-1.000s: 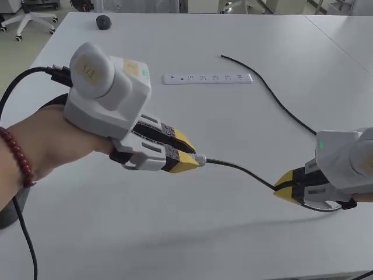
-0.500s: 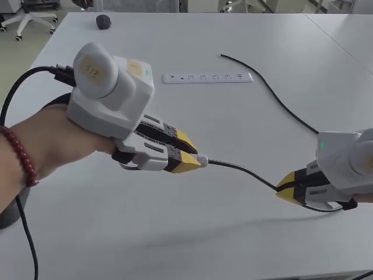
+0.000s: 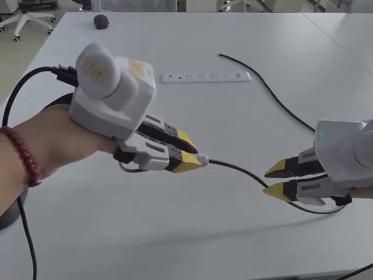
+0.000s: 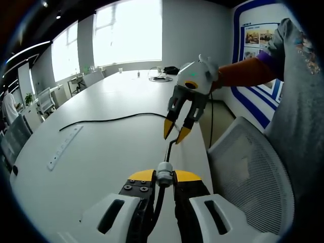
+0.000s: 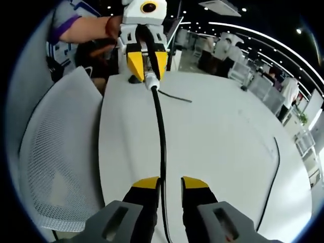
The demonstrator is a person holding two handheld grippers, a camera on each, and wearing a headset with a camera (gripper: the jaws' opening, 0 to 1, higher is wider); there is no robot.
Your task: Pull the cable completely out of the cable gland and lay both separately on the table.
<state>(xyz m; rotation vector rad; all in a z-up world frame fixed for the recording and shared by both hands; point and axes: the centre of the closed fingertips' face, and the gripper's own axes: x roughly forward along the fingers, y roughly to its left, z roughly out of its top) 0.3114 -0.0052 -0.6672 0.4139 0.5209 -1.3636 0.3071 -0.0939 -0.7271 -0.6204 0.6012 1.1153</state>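
Cable gland (image 3: 202, 158) mostly hidden between the left gripper (image 3: 195, 155) jaws

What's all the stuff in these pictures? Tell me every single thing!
flat table: one, white, under everything.
thin rubber cable: one, black, runs from the gland, between the right gripper's jaws and away across the table.
small plastic cable gland: one, whitish, at the left gripper's tips, with the cable in it.
long power strip: one, white, lying on the far half of the table.
small round object: one, dark, far left of the table; too small to identify.
mesh-backed chair: one, white, beside the table.
bead bracelet: one, red, on the left wrist.
left gripper: one, white with yellow tips, shut on the gland.
right gripper: one, same colours, open around the cable.
hand: one, holding the left gripper.
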